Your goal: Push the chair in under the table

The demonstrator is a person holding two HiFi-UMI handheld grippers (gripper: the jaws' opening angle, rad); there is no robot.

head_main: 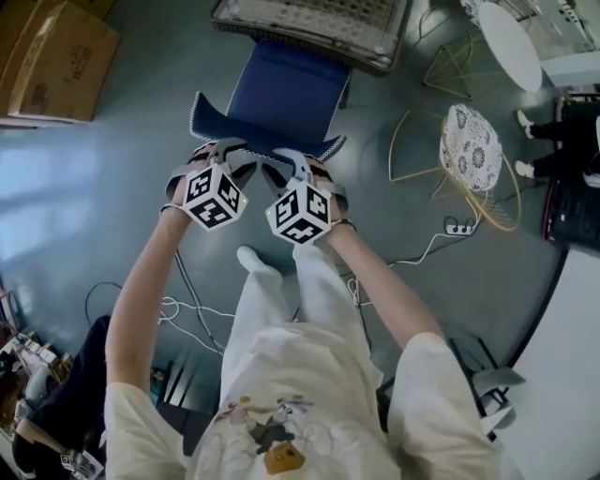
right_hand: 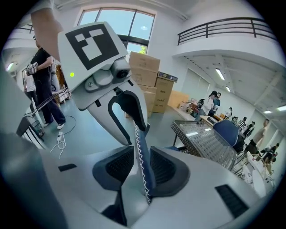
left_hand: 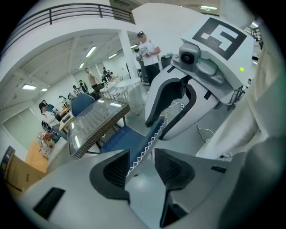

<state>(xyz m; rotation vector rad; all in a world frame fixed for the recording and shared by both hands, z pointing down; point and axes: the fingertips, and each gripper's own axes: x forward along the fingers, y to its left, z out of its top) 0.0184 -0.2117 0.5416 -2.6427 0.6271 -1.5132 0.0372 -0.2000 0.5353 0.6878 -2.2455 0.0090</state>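
Observation:
A blue chair (head_main: 281,89) with white zigzag stitching along its backrest stands with its seat partly under the glass-topped wicker table (head_main: 309,23). Both grippers sit side by side at the top edge of the backrest. My left gripper (head_main: 225,152) is open; in the left gripper view (left_hand: 142,167) the stitched edge (left_hand: 147,143) runs between its pads with a wide gap. My right gripper (head_main: 292,161) is also open (right_hand: 136,167). The backrest edge (right_hand: 143,154) stands between its jaws against the right pad, with a slit beside the left pad.
Cardboard boxes (head_main: 56,56) sit at the far left. A gold wire stool with a patterned top (head_main: 473,150) and a power strip with cable (head_main: 459,228) lie to the right. Loose cables (head_main: 178,309) trail by my legs. Several people (left_hand: 145,53) stand beyond the table.

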